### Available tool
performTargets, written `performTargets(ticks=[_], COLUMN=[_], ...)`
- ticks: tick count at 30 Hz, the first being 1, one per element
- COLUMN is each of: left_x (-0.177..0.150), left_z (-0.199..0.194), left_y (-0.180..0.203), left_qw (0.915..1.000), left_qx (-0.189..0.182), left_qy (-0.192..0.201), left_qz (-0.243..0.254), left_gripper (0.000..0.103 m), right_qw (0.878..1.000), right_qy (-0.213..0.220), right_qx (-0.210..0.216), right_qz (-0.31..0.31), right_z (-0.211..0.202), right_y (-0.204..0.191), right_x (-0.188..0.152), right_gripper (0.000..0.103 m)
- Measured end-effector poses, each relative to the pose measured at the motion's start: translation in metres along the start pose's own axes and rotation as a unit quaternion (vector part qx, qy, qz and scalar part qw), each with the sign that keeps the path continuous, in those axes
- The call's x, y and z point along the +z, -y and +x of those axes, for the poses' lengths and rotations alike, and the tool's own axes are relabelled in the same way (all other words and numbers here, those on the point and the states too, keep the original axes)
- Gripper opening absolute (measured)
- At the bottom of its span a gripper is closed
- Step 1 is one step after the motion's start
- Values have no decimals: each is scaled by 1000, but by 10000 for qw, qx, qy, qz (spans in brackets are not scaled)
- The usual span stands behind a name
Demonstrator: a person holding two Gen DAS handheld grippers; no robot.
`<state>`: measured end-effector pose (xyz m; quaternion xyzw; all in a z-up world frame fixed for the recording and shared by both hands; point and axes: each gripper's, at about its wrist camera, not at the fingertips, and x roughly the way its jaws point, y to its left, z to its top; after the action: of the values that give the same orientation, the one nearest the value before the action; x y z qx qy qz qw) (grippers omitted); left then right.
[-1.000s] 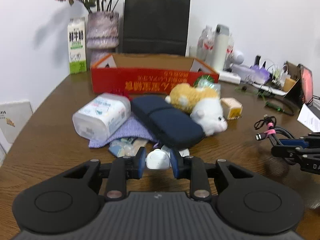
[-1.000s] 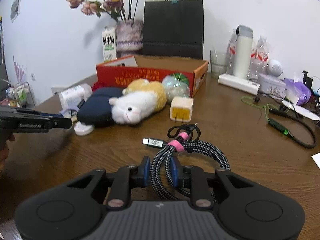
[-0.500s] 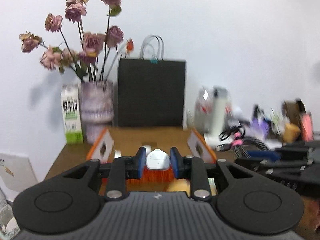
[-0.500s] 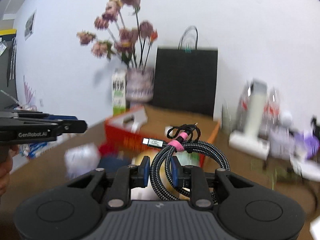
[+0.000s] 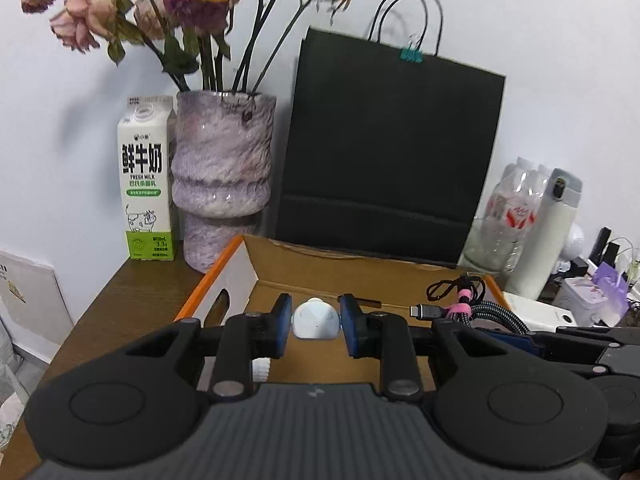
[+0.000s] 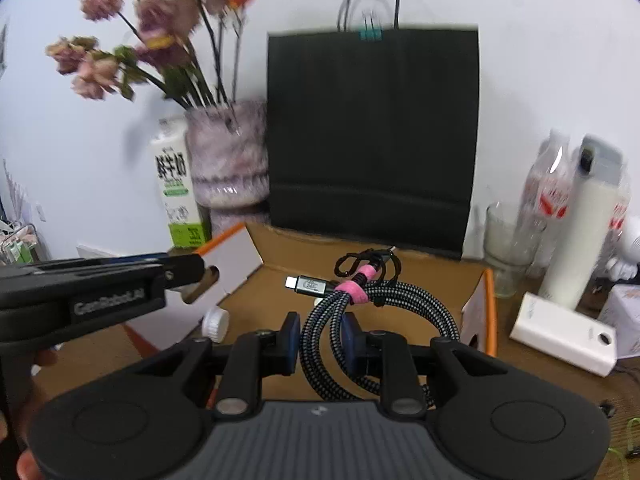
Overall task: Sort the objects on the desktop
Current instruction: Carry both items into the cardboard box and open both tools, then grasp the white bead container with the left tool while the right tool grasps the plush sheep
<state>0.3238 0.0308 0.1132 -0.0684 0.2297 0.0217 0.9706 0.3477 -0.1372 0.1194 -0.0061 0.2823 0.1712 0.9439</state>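
Behind the box (image 5: 360, 280), a dark bag stands; your left gripper (image 5: 314, 322) pinches a small, light, slippery case (image 5: 314, 318), your right gripper (image 6: 320, 338) clamps the stiff braided cable (image 6: 372, 312) mid-coil.

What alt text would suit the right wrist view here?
The right gripper holds a coiled braided cable above an open cardboard box, with the left gripper reaching in from the left; a black paper bag stands behind.
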Motion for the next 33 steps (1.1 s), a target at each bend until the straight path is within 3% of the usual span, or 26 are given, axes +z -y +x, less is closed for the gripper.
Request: performTargets(ticks=[3,4,5,6,7,9,13,25,33], left_x=[2,2,0,-3,-7,-14,-29,-93,-123], left_z=[25,38,51,57,55,40,13,-82,-130], left_y=[2,3,3,2,-1,-8,-17,-52,-72], left_qw=[9995,9981,9951,9927,9930,9964,9969,9976,9982], left_qx=[179,288,407,499,521,302,136,-151,49], left_qy=[-257,-543,-899,-1097,-1059,-774,-715,-665,-578], left_qz=[5,55,60,13,-52,-188,-284,-108,166], left_gripper=[30,47,82,94,102,103,103,103,103], right_qw=[9998,9995,9989,9975,9958,9974,9994,9969,9985], right_qy=[-132,-241,-395,-584,-702,-435,-239,-319,-111], right_qx=[-23,-65,-188,-376,-579,-557,-230,-269,-199], right_qz=[169,206,155,87,19,-113,-77,-672,-491], right_z=[18,26,35,41,43,28,-3,-82,-139], right_y=[3,5,4,3,2,1,2,-15,-15], right_x=[1,1,2,1,-2,-12,-30,-105,-142], right_gripper=[22,23,36,72,99,98,99,100,102])
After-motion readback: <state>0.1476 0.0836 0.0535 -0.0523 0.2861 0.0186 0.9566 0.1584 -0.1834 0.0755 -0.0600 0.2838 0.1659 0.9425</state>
